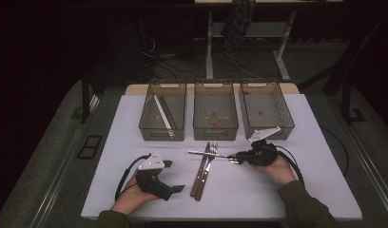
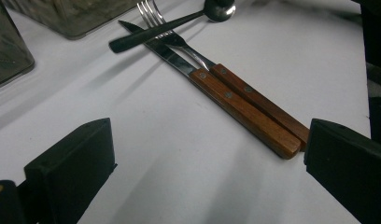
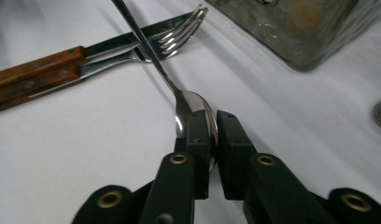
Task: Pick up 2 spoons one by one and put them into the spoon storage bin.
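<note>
Right tool (image 3: 212, 140) is closed on the bowl of a spoon (image 3: 191, 105), pads pressing it from both sides; in the high view the right tool (image 1: 235, 157) sits right of centre on the white tabletop (image 1: 135, 123), near the right-hand bin (image 1: 266, 110). Spoon is all metal, shiny polished bowl w/ bright reflections, slim dark-looking handle tapering away from the bowl; handle runs left across the tabletop and lies over the blade of a knife (image 1: 200, 172) and the neck of a fork (image 1: 207, 168); in the left tool view the spoon (image 2: 179, 21) crosses both at the far end, bowl to the right. Knife & fork lie side by side, touching, wooden handles w/ rivets toward the near edge, metal ends pointing far. Left tool (image 2: 207, 163) stands wide open w/ nothing between the pads, just bare tabletop; the wooden handle ends lie just beside its right pad; in the high view the left tool (image 1: 175, 176) rests near-left, held by a hand (image 1: 130, 197). Three clear bins in a row at the far side: left bin (image 1: 162, 111), middle bin (image 1: 215, 111), right one.
</note>
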`<state>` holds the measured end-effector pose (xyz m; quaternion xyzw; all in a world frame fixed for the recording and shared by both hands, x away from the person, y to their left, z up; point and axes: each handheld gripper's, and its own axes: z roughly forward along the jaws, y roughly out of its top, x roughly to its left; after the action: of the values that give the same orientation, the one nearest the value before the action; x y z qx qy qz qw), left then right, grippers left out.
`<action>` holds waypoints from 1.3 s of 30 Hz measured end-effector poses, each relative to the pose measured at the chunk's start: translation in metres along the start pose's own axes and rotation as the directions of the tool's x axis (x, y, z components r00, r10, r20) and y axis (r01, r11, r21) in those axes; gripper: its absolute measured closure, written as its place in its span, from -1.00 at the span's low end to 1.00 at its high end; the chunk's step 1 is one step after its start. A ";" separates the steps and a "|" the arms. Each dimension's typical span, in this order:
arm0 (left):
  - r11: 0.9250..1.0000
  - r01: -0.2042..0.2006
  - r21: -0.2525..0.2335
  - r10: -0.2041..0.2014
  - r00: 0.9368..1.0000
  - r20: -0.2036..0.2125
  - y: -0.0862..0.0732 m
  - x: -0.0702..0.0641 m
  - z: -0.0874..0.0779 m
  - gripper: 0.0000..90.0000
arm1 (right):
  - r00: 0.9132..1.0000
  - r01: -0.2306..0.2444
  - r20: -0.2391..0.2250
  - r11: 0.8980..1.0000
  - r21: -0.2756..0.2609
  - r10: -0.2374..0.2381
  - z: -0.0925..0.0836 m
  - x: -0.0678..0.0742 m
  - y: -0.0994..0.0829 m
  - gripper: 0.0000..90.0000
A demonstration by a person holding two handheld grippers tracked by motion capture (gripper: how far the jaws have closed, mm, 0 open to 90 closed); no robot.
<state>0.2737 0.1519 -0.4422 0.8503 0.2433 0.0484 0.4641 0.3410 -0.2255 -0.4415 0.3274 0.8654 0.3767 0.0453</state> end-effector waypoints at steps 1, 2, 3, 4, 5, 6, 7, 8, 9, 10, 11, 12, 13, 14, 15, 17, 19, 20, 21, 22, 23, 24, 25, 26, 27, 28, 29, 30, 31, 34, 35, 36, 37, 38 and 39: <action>1.000 0.000 -0.001 0.000 1.000 0.000 0.000 0.000 0.000 -0.99 | 1.000 0.003 -0.009 1.000 -0.002 -0.003 -0.001 0.000 0.000 0.93; 1.000 0.000 -0.001 0.000 1.000 0.000 0.000 0.000 0.000 -0.99 | 1.000 0.009 -0.014 1.000 -0.001 -0.009 -0.001 0.000 0.000 0.93; 1.000 0.000 -0.001 0.000 1.000 0.000 0.000 0.000 0.000 -0.99 | 1.000 0.009 -0.017 1.000 0.000 -0.009 -0.001 0.001 0.000 0.94; 1.000 0.000 -0.001 0.000 1.000 0.000 0.000 0.000 0.000 -0.99 | 1.000 0.010 -0.020 1.000 0.001 -0.010 -0.001 0.001 0.000 0.94; 1.000 0.000 -0.001 0.000 1.000 0.000 0.000 0.000 0.000 -0.99 | 1.000 0.009 -0.022 1.000 0.001 -0.009 -0.002 0.001 0.000 0.95; 1.000 0.000 -0.001 0.000 1.000 0.001 0.000 0.000 0.000 -0.99 | 1.000 0.010 -0.022 1.000 0.002 -0.010 -0.002 0.001 0.000 0.95; 1.000 -0.001 -0.001 0.001 1.000 0.001 0.000 0.000 0.000 -0.99 | 1.000 0.013 -0.022 1.000 0.001 -0.013 -0.002 0.001 0.000 0.95; 1.000 0.000 -0.001 0.000 1.000 0.001 0.000 0.000 -0.001 -0.99 | 1.000 0.016 -0.021 1.000 0.003 -0.016 -0.002 0.001 0.001 0.95; 1.000 0.000 -0.002 0.000 1.000 0.001 0.000 0.000 -0.001 -0.99 | 1.000 0.016 -0.021 1.000 0.004 -0.016 -0.002 0.001 0.001 0.95; 1.000 -0.001 -0.002 0.001 1.000 0.001 0.000 0.000 -0.001 -0.99 | 1.000 0.013 -0.023 1.000 0.004 -0.013 -0.002 0.001 0.001 0.95; 1.000 -0.001 -0.003 0.001 1.000 0.000 0.000 0.000 -0.001 -0.99 | 1.000 0.012 -0.023 1.000 0.003 -0.011 -0.002 0.001 0.001 0.95; 1.000 -0.002 -0.002 0.002 1.000 0.001 0.000 0.000 -0.001 -0.99 | 1.000 0.011 -0.020 1.000 0.003 -0.011 -0.002 0.001 0.001 0.95; 1.000 -0.002 -0.002 0.002 1.000 0.000 0.000 0.000 -0.001 -0.99 | 1.000 0.009 -0.015 1.000 0.003 -0.009 -0.003 0.001 0.001 0.95; 1.000 -0.003 -0.002 0.003 1.000 0.000 0.000 0.000 -0.001 -0.99 | 1.000 0.009 -0.011 1.000 0.004 -0.009 -0.003 0.002 0.001 0.95; 1.000 -0.003 -0.004 0.003 1.000 0.000 0.000 0.000 -0.001 -0.99 | 1.000 0.007 -0.010 1.000 -0.002 -0.008 -0.004 0.001 0.002 0.95; 1.000 -0.003 -0.004 0.003 1.000 0.000 0.000 0.000 -0.001 -0.99 | 1.000 0.006 -0.005 1.000 -0.012 -0.006 -0.006 0.001 0.002 0.95; 1.000 -0.002 -0.005 0.002 1.000 0.001 0.000 0.000 -0.002 -0.99 | 1.000 0.002 0.001 1.000 -0.026 -0.002 -0.009 0.000 0.003 0.95; 1.000 -0.002 -0.006 0.002 1.000 0.001 0.000 0.000 -0.002 -0.99 | 1.000 0.002 0.005 0.999 -0.033 -0.001 -0.011 0.000 0.003 0.95; 1.000 -0.002 -0.006 0.002 1.000 0.001 0.000 0.000 -0.002 -0.99 | 1.000 0.000 0.010 0.999 -0.037 0.000 -0.013 0.000 0.004 0.95; 1.000 -0.003 -0.005 0.003 1.000 0.001 0.000 0.000 -0.002 -0.99 | 1.000 -0.007 0.015 0.999 -0.042 0.008 -0.015 -0.001 0.004 0.95; 1.000 -0.002 -0.005 0.002 1.000 0.001 0.000 0.000 -0.001 -0.99 | 1.000 -0.009 0.021 0.999 -0.050 0.010 -0.016 -0.001 0.005 0.95; 1.000 -0.003 -0.005 0.003 1.000 0.001 0.000 0.000 -0.001 -0.99 | 0.999 -0.014 0.027 0.998 -0.054 0.016 -0.018 -0.001 0.005 0.95; 1.000 -0.003 -0.004 0.003 1.000 0.001 0.000 0.000 -0.001 -0.99 | 0.999 -0.017 0.035 0.998 -0.060 0.019 -0.020 -0.001 0.006 0.95; 1.000 -0.003 -0.004 0.003 1.000 0.001 0.000 0.000 -0.001 -0.99 | 0.999 -0.024 0.040 0.997 -0.069 0.026 -0.023 -0.001 0.007 0.95; 1.000 -0.003 -0.004 0.003 1.000 0.001 0.000 0.000 -0.001 -0.99 | 0.999 -0.017 0.045 0.997 -0.074 0.020 -0.025 -0.001 0.008 0.95; 1.000 -0.003 -0.003 0.003 1.000 0.001 0.000 0.000 -0.001 -0.99 | 0.998 -0.015 0.053 0.997 -0.081 0.020 -0.028 -0.001 0.010 0.95; 1.000 -0.002 -0.003 0.002 1.000 0.002 0.000 0.000 -0.001 -0.99 | 0.998 -0.017 0.059 0.997 -0.082 0.022 -0.029 0.000 0.011 0.95; 1.000 0.000 -0.003 0.000 1.000 0.002 0.000 0.000 -0.001 -0.99 | 0.998 -0.014 0.066 0.996 -0.090 0.020 -0.032 0.000 0.013 0.95; 1.000 0.002 -0.004 -0.002 1.000 0.001 0.000 0.001 -0.001 -0.99 | 0.997 -0.014 0.072 0.995 -0.096 0.021 -0.034 0.000 0.015 0.95; 1.000 0.005 -0.009 -0.005 1.000 0.000 0.000 0.001 -0.001 -0.99 | 0.996 -0.015 0.088 0.994 -0.113 0.025 -0.039 0.000 0.019 0.95; 1.000 0.008 -0.012 -0.008 1.000 -0.001 0.000 0.001 -0.002 -0.99 | 0.995 -0.015 0.094 0.993 -0.119 0.027 -0.041 -0.001 0.020 0.95; 1.000 0.010 -0.013 -0.010 1.000 -0.002 0.000 0.001 -0.002 -0.99 | 0.994 -0.015 0.102 0.992 -0.123 0.028 -0.043 -0.001 0.022 0.95; 1.000 0.012 -0.016 -0.012 1.000 -0.003 0.000 0.001 -0.002 -0.99 | 0.993 -0.015 0.111 0.992 -0.126 0.029 -0.044 -0.002 0.024 0.95; 1.000 0.014 -0.016 -0.014 1.000 -0.003 0.000 0.001 -0.002 -0.99 | 0.993 -0.014 0.117 0.991 -0.130 0.029 -0.046 -0.002 0.025 0.95; 1.000 0.017 -0.016 -0.017 1.000 -0.002 0.000 0.001 -0.002 -0.99 | 0.992 -0.016 0.121 0.991 -0.136 0.032 -0.047 -0.003 0.027 0.95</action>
<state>0.2743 0.1538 -0.4412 0.8445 0.2505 0.0472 0.4711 0.3426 -0.2434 -0.3897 0.3565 0.8296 0.4137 0.1160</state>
